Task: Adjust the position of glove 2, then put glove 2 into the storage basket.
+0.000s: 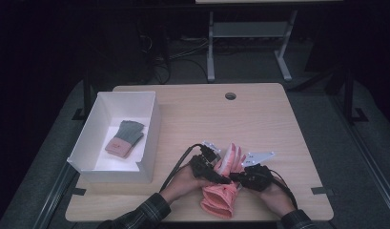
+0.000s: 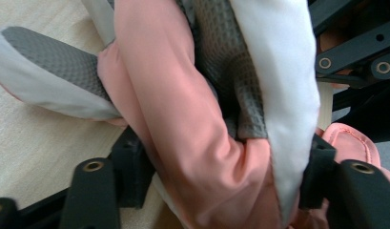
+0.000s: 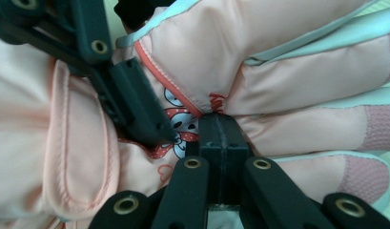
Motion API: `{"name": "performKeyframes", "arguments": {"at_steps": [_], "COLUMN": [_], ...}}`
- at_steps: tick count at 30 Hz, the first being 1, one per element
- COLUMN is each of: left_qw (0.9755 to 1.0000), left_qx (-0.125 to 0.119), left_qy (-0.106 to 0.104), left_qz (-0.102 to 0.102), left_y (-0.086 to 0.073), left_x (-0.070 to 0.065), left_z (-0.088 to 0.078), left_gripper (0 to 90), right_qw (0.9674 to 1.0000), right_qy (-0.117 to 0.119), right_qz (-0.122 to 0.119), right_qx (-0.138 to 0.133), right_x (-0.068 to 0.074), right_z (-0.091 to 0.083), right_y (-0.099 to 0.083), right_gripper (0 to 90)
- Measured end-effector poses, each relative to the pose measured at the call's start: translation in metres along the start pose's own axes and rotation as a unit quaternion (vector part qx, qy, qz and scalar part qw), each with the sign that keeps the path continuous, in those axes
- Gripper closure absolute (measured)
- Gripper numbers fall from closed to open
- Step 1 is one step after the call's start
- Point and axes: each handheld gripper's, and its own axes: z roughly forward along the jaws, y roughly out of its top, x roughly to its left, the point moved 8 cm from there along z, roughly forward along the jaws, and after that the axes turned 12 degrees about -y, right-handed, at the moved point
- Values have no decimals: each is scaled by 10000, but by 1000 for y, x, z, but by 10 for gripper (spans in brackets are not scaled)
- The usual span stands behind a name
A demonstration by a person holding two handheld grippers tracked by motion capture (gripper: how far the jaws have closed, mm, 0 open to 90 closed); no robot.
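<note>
Two tongs clamp pink glove (image 1: 223, 183) near table's front edge (image 1: 197, 217); white box (image 1: 149, 143) left, apart.

Table: light wooden tabletop (image 1: 259, 119) with rounded corners, standing on a grey floor mat.
Cable hole: small dark round opening (image 1: 230, 96) near the table's far edge, about midway along it.
Box: white open-topped box (image 1: 149, 138) on the left part of the table, reaching its near-left edge.
Box contents: a folded glove (image 1: 125, 138) lies on the box floor, grey at the far end, pink at the near end.
Tape marks: dark strips (image 1: 321, 191) at the table's near corners.
Background: grey metal stand (image 1: 250, 33) and loose cables (image 1: 183, 52) on the dark floor beyond the table.
</note>
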Motion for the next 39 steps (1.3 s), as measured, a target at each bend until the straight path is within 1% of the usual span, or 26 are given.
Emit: {"name": "performKeyframes", "arguments": {"at_steps": [1, 3, 5, 8, 10, 14, 17, 19, 21, 22, 23, 25, 26, 27, 28, 29, 30, 32, 33, 35, 38, 39], "left_qw": [10000, 10000, 10000, 10000, 10000, 10000, 10000, 10000, 9999, 9999, 9999, 9998, 9998, 9997, 9997, 9996, 9995, 9994, 9993, 9991, 9987, 9985], "left_qx": [7, 20, 35, 33, -6, -32, -6, -57, -127, -134, -127, -134, -142, -124, -151, -197, -232, -252, -288, -350, -407, -424], "left_qy": [-6, -10, 3, 31, 38, 57, 78, 4, -54, -65, -76, -95, -87, -109, -141, -161, -167, -121, -120, -54, 37, 67], "left_qz": [-20, -22, -8, 0, 1, -2, 62, 44, 16, 46, 65, 116, 121, 167, 155, 146, 115, 194, 200, 242, 303, 331], "left_y": [0, 0, -1, -1, -1, 0, 0, 2, 3, 4, 4, 6, 7, 8, 9, 10, 11, 13, 14, 17, 21, 23], "left_x": [0, 1, 1, 1, 1, 0, -1, -2, -3, -4, -5, -8, -9, -10, -11, -12, -13, -13, -14, -15, -18, -18], "left_z": [-1, -1, -2, -3, -3, -3, -6, -7, -8, -9, -10, -12, -12, -14, -15, -17, -19, -25, -28, -36, -47, -51], "left_gripper": [384, 413, 461, 553, 590, 609, 619, 624, 629, 631, 632, 632, 633, 633, 635, 635, 635, 635, 635, 635, 635, 634], "right_qw": [10000, 10000, 10000, 10000, 9999, 9999, 9996, 9993, 9989, 9986, 9984, 9975, 9967, 9960, 9947, 9936, 9928, 9911, 9905, 9894, 9888, 9888], "right_qy": [-8, 3, 12, 44, 64, 98, 176, 256, 250, 206, 131, 13, -114, -172, -274, -387, -452, -589, -680, -852, -1066, -1114], "right_qz": [-44, 17, -9, 14, 83, 77, 144, 191, 235, 244, 311, 391, 445, 492, 589, 617, 674, 726, 735, 834, 847, 833], "right_qx": [-18, -2, -10, -42, -50, -106, -165, -203, -334, -413, -461, -588, -676, -725, -797, -858, -881, -947, -947, -824, -616, -548], "right_x": [0, 0, -1, -2, -3, -5, -5, -6, -8, -10, -13, -20, -27, -31, -37, -43, -48, -57, -61, -69, -77, -79], "right_z": [0, 0, 0, -1, -3, -7, -13, -18, -25, -28, -33, -39, -42, -44, -47, -48, -49, -49, -48, -44, -37, -34], "right_y": [0, 0, 1, 1, 2, 2, 3, 3, 4, 4, 5, 5, 4, 4, 3, 3, 1, -1, -2, -7, -13, -15], "right_gripper": [900, 900, 900, 900, 900, 893, 833, 775, 704, 654, 603, 544, 496, 472, 429, 405, 384, 303, 279, 207, 147, 143]}}
